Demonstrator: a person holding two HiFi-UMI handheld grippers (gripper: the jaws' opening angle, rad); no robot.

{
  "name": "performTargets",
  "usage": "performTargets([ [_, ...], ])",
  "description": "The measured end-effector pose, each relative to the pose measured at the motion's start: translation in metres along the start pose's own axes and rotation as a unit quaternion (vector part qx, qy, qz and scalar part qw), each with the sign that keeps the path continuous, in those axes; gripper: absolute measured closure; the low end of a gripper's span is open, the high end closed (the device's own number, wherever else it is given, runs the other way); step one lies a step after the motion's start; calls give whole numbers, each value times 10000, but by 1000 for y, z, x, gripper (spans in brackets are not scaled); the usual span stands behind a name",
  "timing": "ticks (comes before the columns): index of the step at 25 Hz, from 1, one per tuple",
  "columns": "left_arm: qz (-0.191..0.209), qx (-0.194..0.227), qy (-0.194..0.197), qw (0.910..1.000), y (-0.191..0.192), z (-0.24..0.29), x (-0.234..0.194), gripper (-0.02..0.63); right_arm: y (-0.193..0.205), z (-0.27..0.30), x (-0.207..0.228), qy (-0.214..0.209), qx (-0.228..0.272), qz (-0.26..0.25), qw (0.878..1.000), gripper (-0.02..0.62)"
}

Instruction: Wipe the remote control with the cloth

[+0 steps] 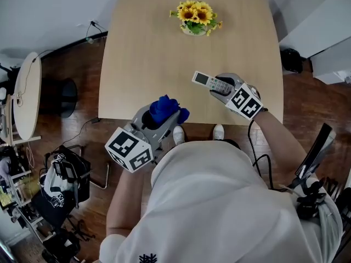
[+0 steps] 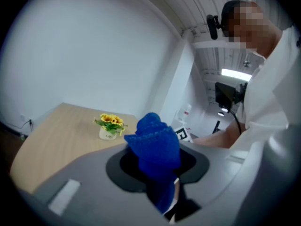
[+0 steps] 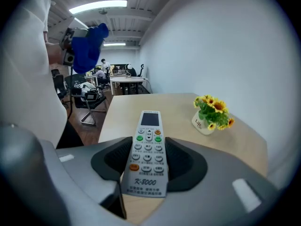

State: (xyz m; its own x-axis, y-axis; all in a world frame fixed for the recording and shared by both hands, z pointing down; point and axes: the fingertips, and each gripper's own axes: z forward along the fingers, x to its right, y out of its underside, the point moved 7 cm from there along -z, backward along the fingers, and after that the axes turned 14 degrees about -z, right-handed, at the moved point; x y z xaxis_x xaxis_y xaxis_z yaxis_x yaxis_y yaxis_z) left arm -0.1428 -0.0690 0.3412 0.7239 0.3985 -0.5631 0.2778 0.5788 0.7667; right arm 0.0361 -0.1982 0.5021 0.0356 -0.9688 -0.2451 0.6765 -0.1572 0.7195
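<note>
Since the remote control (image 1: 210,81) is a light, rigid plastic bar with smooth sides, it will probably pivot or slip if wiped hard. A hold low on the body, leaving the screen and buttons free, looks right.

In the head view the right gripper (image 1: 221,87) carries it above the near edge of the pale wooden table (image 1: 148,53), toward 2 o'clock from the picture's middle, with the screen end pointing to 10 o'clock. The left gripper (image 1: 163,117) sits near 6 o'clock with a bunched blue cloth (image 1: 166,108) sprouting from its tip, well apart from the remote. A sunflower pot (image 1: 195,19) stands at 12 o'clock. Dark wood floor (image 1: 71,64) surrounds the table, and a round white table (image 1: 27,95) shows at 9 o'clock.

In the left gripper view the jaws are pinched on the cloth, a soft knitted wad that should mould to the buttons. The flowers sit at 10 o'clock.

In the right gripper view the jaws are clamped on the remote's sides across the lower button rows, with the label end nearest the camera. The cloth hangs at 11 o'clock, and an open office with an office chair (image 3: 94,105) recedes behind.
</note>
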Motion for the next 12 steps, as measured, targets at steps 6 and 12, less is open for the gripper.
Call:
performTargets([
  [6,810,-248,947,9919,-9,63,31,460,-52,-43,-14,109,53,-261,9996,379],
  [12,1340,-552,1366,9800,-6,119,59,462,-81,-71,-28,233,-32,-217,9995,379],
])
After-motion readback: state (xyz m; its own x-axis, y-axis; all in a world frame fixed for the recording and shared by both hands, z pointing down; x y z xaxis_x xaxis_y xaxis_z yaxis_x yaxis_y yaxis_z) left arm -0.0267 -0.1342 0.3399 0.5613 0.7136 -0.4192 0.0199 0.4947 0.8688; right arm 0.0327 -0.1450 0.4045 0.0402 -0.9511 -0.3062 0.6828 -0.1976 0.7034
